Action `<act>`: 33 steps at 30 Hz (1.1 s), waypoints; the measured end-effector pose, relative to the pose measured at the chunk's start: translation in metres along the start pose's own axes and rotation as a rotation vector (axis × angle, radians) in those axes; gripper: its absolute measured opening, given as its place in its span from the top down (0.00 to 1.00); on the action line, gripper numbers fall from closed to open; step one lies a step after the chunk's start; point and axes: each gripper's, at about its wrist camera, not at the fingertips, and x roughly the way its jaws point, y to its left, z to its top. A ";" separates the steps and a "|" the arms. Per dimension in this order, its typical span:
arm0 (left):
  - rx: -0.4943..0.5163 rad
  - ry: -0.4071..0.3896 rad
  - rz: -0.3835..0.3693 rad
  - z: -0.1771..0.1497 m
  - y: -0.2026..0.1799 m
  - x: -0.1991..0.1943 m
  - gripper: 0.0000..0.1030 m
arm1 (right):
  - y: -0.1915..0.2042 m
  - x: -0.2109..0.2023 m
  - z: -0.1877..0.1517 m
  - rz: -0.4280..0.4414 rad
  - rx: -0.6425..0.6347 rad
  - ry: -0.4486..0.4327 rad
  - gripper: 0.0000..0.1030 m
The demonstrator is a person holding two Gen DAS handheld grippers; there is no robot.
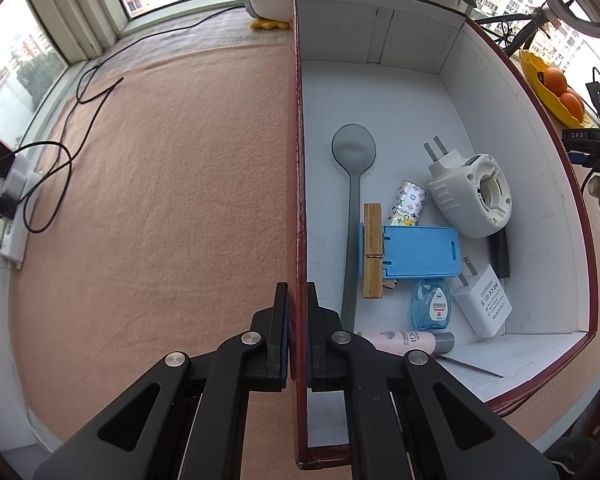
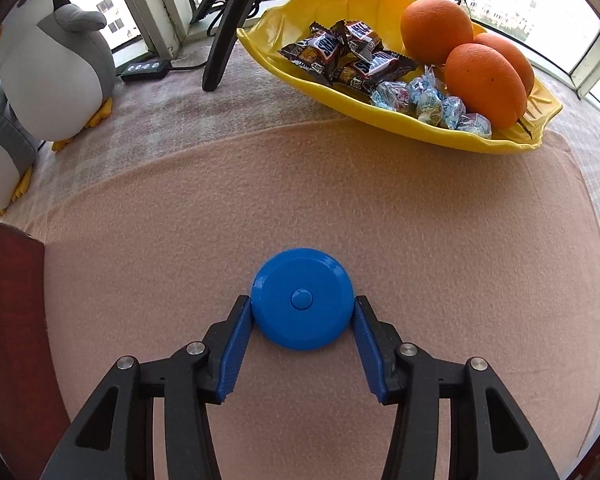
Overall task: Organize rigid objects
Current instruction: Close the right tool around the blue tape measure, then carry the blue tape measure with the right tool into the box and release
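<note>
Left gripper (image 1: 298,300) is clamped on the near wall of the red box (image 1: 532,92). Right gripper (image 2: 302,307) straddles the blue round case (image 2: 302,298) lying flat on the peach cloth (image 2: 460,240); left pad touches its rim, while right-pad contact cannot be confirmed.

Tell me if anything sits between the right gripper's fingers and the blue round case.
Nothing visible does. The blue round case lies on the peach cloth between the right gripper fingers, with no other thing near them.

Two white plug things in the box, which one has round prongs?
The rounded plug-in unit, farther back in the box. The flat white charger near the front has flat blades.
</note>
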 end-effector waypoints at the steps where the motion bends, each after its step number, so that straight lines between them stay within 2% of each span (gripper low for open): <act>1: -0.003 0.000 -0.001 0.000 0.001 0.001 0.95 | 0.000 -0.003 -0.008 -0.005 -0.008 -0.006 0.55; 9: -0.026 -0.010 0.001 -0.002 0.002 0.000 0.95 | 0.016 -0.032 -0.038 -0.010 -0.122 -0.079 0.55; 13: -0.042 -0.012 0.000 -0.004 0.004 0.000 0.95 | 0.029 -0.062 -0.046 0.045 -0.184 -0.123 0.55; 20: -0.071 -0.015 0.000 -0.005 0.006 0.000 0.95 | 0.080 -0.118 -0.075 0.134 -0.349 -0.204 0.55; 26: -0.094 -0.021 0.003 -0.005 0.008 0.000 0.95 | 0.131 -0.146 -0.097 0.196 -0.506 -0.252 0.55; 33: -0.122 -0.027 0.009 -0.006 0.008 0.000 0.95 | 0.172 -0.164 -0.125 0.259 -0.657 -0.263 0.55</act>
